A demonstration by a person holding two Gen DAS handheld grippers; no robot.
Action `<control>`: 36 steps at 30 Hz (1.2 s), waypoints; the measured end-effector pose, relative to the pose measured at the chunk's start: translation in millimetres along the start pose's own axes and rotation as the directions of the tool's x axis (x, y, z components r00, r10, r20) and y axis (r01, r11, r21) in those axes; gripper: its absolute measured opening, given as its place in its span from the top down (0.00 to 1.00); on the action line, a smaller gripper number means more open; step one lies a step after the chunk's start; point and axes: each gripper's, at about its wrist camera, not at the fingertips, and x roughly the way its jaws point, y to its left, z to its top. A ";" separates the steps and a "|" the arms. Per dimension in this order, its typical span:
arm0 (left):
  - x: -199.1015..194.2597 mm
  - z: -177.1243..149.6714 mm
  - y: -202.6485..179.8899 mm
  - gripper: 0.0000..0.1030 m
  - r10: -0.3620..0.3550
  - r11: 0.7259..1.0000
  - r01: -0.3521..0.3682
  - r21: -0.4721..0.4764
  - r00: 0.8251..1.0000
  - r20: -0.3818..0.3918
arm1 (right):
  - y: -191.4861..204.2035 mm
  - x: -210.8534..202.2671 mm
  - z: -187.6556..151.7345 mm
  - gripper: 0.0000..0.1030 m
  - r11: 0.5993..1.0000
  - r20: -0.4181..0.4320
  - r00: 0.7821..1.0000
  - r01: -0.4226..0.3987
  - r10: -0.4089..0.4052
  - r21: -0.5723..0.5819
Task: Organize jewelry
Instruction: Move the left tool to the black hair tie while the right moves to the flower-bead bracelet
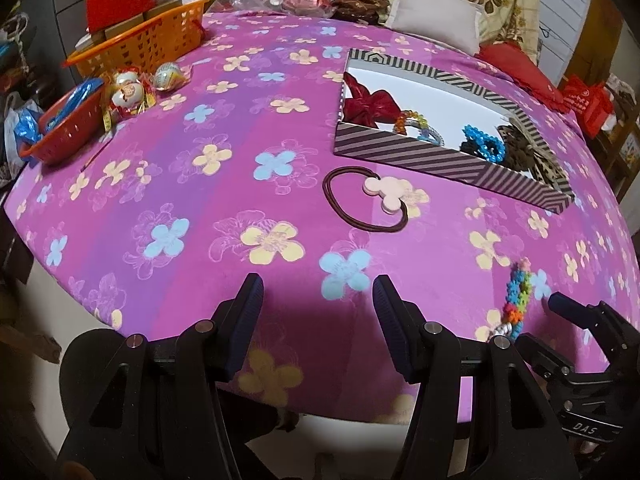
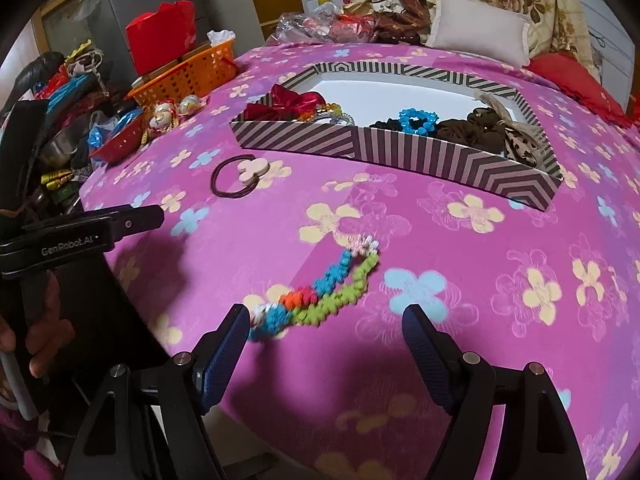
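A striped box point(image 1: 404, 156) point(image 2: 400, 152) holds a red bow point(image 1: 370, 106), beaded bracelets, a blue scrunchie point(image 1: 482, 142) and brown hair ties. A brown hair tie with a pink mouse-shaped charm point(image 1: 386, 194) point(image 2: 250, 170) lies on the pink flowered cloth in front of the box. A colourful beaded bracelet point(image 2: 328, 290) point(image 1: 516, 300) lies near the table's front edge. My left gripper point(image 1: 318, 308) is open and empty, short of the hair tie. My right gripper point(image 2: 324, 334) is open, its left fingertip beside the bracelet's near end.
An orange basket point(image 1: 144, 44), a red basket point(image 1: 68, 128) and wrapped round trinkets point(image 1: 128, 92) stand at the far left. A white pillow point(image 1: 436, 16), plastic bags and fabrics line the back. The table's front edge point(image 1: 320, 412) is close below both grippers.
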 end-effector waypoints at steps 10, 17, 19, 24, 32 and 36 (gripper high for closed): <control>12.9 27.4 -12.4 0.45 -0.015 0.999 0.015 -0.028 1.000 -0.001 | -10.6 16.6 14.0 0.26 1.000 0.007 1.000 0.020 -0.020 0.008; 41.2 52.6 -32.9 0.45 0.007 0.997 -0.010 -0.073 0.999 -0.044 | -10.4 18.3 14.6 0.24 1.000 0.015 1.000 0.017 -0.017 -0.019; 50.9 57.8 -36.6 0.45 0.009 0.996 -0.016 -0.088 0.998 -0.069 | -10.8 18.6 14.5 0.23 1.000 0.016 1.000 0.015 -0.014 -0.026; 69.7 69.8 -41.7 0.45 0.036 0.991 -0.050 -0.125 0.993 -0.114 | -13.0 19.7 15.8 0.20 1.000 0.020 1.000 0.001 0.000 -0.029; 83.4 79.1 -53.0 0.30 0.113 0.985 -0.129 -0.116 0.984 -0.140 | -18.7 20.0 17.5 0.18 0.999 0.038 0.999 -0.032 0.033 -0.028; 87.2 79.7 -60.6 0.30 0.155 0.982 -0.170 -0.084 0.975 -0.162 | -23.2 19.0 18.3 0.18 0.998 0.042 0.998 -0.054 0.054 -0.018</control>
